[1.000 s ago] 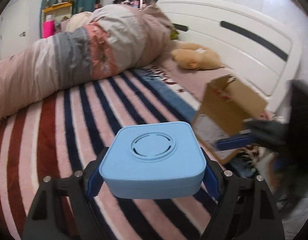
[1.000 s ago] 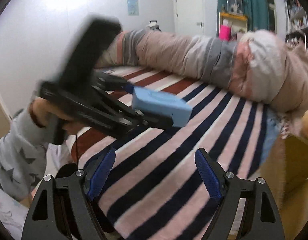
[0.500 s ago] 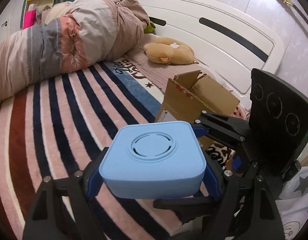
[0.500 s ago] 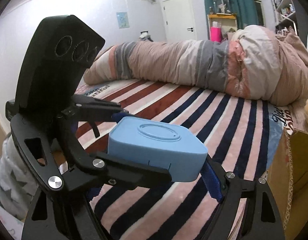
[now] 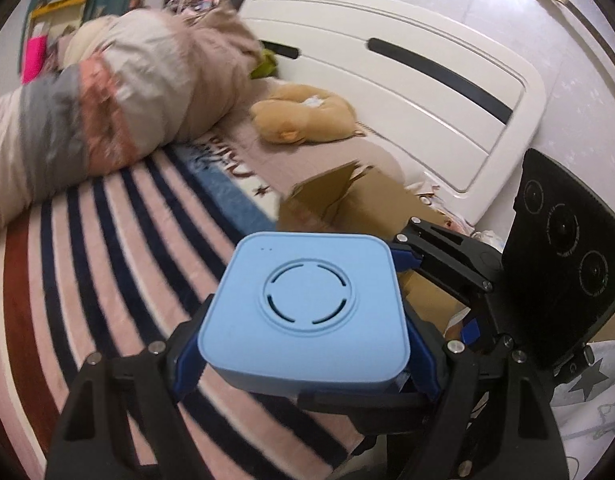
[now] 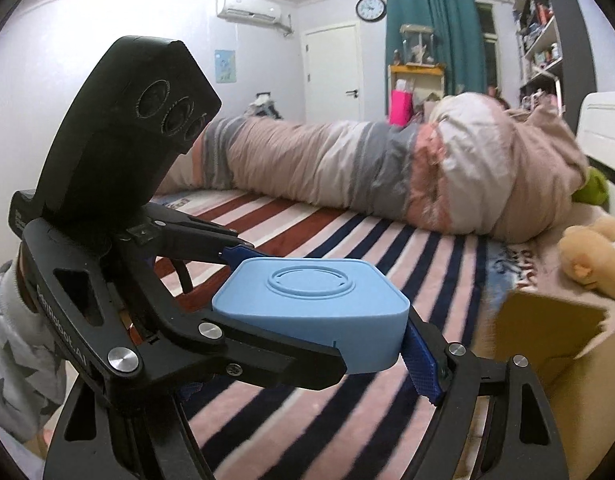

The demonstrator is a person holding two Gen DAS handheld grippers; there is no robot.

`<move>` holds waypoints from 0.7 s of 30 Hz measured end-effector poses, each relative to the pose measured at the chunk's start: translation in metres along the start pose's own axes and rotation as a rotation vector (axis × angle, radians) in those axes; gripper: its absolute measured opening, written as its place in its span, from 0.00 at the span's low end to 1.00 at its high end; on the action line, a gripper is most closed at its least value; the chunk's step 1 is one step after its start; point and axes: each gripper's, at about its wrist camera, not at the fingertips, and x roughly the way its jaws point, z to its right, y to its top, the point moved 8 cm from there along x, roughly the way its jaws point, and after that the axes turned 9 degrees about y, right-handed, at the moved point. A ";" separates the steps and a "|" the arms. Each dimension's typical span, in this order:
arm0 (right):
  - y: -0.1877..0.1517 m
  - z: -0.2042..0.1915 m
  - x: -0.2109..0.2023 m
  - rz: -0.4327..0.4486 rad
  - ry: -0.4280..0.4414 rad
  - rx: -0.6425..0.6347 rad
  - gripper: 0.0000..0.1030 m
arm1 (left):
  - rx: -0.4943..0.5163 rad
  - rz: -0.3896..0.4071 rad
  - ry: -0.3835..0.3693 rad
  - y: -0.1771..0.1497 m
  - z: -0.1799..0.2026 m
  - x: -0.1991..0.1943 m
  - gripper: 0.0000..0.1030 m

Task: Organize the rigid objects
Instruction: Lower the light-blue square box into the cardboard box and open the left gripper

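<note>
My left gripper [image 5: 307, 356] is shut on a light blue square box [image 5: 307, 312] with a round vent on top, held above the striped bed. The same blue box [image 6: 315, 312] shows in the right wrist view, gripped by the left gripper's black fingers [image 6: 243, 344]. My right gripper [image 6: 299, 364] is open around the box from the side, its blue pad [image 6: 421, 364] close to the box's right face; touching or not, I cannot tell. The right gripper's body [image 5: 555, 264] shows in the left wrist view at the right.
An open cardboard box [image 5: 359, 208] stands on the bed [image 5: 107, 240] just beyond the grippers, also seen in the right wrist view [image 6: 547, 332]. A rolled duvet [image 6: 367, 172], a tan plush toy [image 5: 303, 116] and the white headboard [image 5: 407, 68] lie farther back.
The two grippers have come together: the right gripper moved in around the blue box held by the left. The left gripper has turned slightly toward the headboard and cardboard box.
</note>
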 end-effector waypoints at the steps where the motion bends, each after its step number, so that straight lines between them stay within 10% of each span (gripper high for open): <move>1: 0.001 0.005 -0.007 0.008 -0.013 -0.001 0.76 | 0.023 0.001 -0.006 0.009 0.011 0.004 0.78; 16: -0.042 0.124 -0.075 -0.108 -0.181 0.116 0.76 | 0.146 -0.149 -0.093 0.049 0.095 0.110 0.79; 21: -0.052 0.135 -0.072 -0.146 -0.227 0.127 0.93 | 0.145 -0.103 -0.015 0.055 0.087 0.105 0.98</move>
